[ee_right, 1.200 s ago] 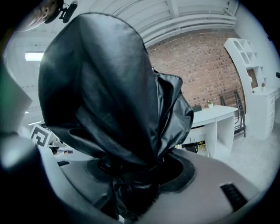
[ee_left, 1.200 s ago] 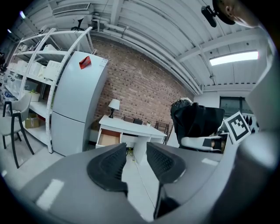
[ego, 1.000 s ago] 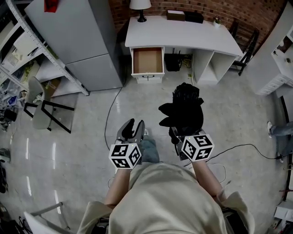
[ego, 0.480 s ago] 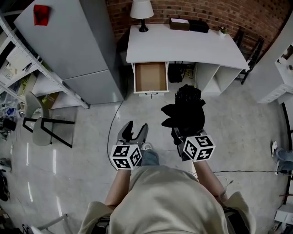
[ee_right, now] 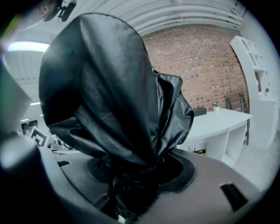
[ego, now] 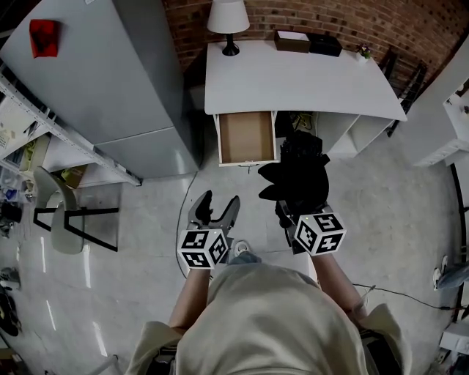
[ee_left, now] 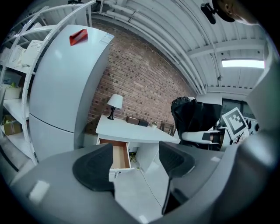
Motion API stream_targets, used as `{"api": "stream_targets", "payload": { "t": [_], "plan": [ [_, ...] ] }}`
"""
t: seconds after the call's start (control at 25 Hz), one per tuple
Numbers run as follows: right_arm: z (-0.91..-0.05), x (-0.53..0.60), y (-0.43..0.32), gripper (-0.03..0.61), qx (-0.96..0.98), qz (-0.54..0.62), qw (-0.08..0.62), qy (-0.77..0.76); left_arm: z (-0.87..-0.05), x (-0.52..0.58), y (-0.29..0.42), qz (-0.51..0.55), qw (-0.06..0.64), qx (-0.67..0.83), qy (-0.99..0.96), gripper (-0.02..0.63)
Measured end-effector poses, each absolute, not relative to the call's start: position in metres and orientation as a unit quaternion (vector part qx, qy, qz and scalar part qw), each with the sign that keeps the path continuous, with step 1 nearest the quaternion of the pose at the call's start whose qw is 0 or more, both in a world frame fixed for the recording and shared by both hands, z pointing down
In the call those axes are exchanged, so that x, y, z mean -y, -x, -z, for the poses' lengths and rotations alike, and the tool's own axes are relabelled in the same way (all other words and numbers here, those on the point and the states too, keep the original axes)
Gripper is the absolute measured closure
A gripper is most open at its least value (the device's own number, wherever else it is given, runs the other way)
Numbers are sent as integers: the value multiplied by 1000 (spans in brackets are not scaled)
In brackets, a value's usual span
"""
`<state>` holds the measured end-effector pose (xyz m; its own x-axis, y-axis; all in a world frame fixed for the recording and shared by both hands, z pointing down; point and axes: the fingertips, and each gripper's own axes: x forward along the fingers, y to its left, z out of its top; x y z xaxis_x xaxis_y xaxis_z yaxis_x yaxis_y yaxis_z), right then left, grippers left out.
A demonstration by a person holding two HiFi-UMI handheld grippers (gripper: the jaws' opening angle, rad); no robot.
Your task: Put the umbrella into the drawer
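Note:
The folded black umbrella (ego: 296, 176) is held out in front of me, with my right gripper (ego: 287, 212) shut on its lower end. In the right gripper view the umbrella (ee_right: 118, 100) fills most of the picture, bunched between the two pads. My left gripper (ego: 217, 207) is beside it at the left, its jaws opening with nothing between them (ee_left: 131, 162). The white desk's drawer (ego: 248, 137) stands pulled open just ahead, its brown inside bare; it also shows as the open drawer (ee_left: 118, 156) in the left gripper view.
A white desk (ego: 300, 77) against the brick wall carries a lamp (ego: 227, 22) and dark boxes (ego: 308, 42). A grey cabinet (ego: 110, 88) stands left of the drawer, with shelving and a chair (ego: 69, 212) further left. A cable (ego: 179, 198) runs over the floor.
Both grippers and the umbrella have moved toward the desk; the open drawer is now much closer. The left gripper's jaws have spread wider.

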<state>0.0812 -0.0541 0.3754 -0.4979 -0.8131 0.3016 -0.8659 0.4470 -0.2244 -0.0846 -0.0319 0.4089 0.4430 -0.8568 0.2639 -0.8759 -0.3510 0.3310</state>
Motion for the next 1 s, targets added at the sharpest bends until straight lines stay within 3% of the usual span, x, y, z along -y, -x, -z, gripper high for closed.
{"api": "stream_targets", "payload": {
  "t": [0.56,1.0],
  "plan": [
    [-417,148,-37,331,837,-209,93,-497,-434,116,127,-33,229,521,-821,296],
    [-518,231,-25,331,826,-254,167,-474,-483,161,144,-54,284,550,-784,296]
  ]
}}
